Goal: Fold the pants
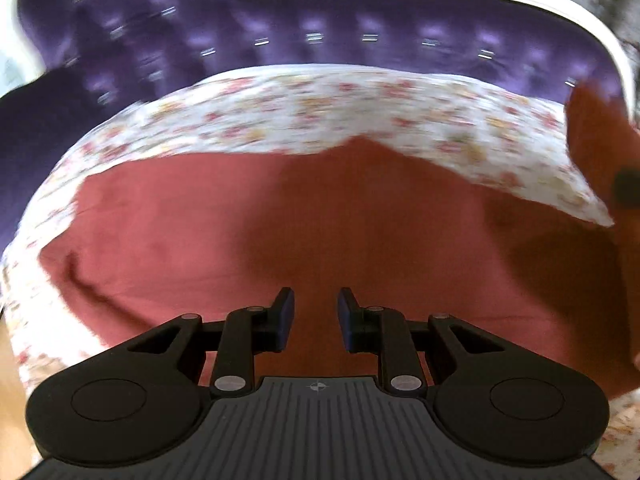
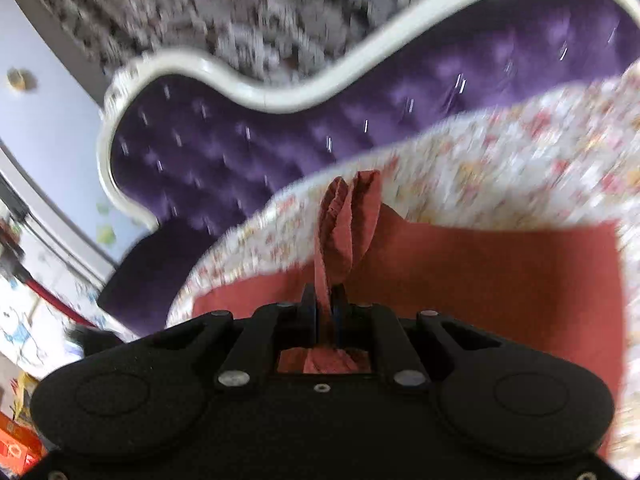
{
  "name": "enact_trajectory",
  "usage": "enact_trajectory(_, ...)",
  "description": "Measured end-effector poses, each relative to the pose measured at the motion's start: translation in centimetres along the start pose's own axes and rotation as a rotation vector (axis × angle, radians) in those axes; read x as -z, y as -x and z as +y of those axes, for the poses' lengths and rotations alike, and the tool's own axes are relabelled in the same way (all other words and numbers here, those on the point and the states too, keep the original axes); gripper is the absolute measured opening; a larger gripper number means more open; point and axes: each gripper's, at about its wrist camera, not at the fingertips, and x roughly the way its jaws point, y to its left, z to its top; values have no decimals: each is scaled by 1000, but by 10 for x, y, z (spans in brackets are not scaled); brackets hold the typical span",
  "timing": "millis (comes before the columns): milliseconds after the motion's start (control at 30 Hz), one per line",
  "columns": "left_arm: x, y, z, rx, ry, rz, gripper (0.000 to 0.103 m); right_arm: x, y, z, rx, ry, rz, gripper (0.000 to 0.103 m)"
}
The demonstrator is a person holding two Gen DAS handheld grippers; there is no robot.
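- The pants (image 1: 280, 224) lie spread on the floral sheet (image 1: 320, 108), in front of the purple headboard (image 1: 280, 24).
- Your right gripper (image 2: 325, 304) is clamped on a bunched fold of the pants, lifted above the rest.
- Your left gripper (image 1: 316, 316) shows a narrow gap between its pads, with nothing in it; the pants lie below.
- Step in hand, by judgement: carrying one edge over for a fold.
- Next: lay the held edge flush on the pants, then release.

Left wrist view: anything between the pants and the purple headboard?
Only floral bedsheet lies between the pants and the headboard, in the left wrist view.
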Motion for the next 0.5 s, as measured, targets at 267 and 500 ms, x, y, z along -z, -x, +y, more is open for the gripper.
enact_trajectory(267, 5, -5, 52, -41, 105, 28, 23, 39, -80, 18, 1, 58, 149, 24)
enact_trajectory(500, -1, 9, 41, 4, 94, -17, 23, 43, -53, 34, -33, 210, 29, 55)
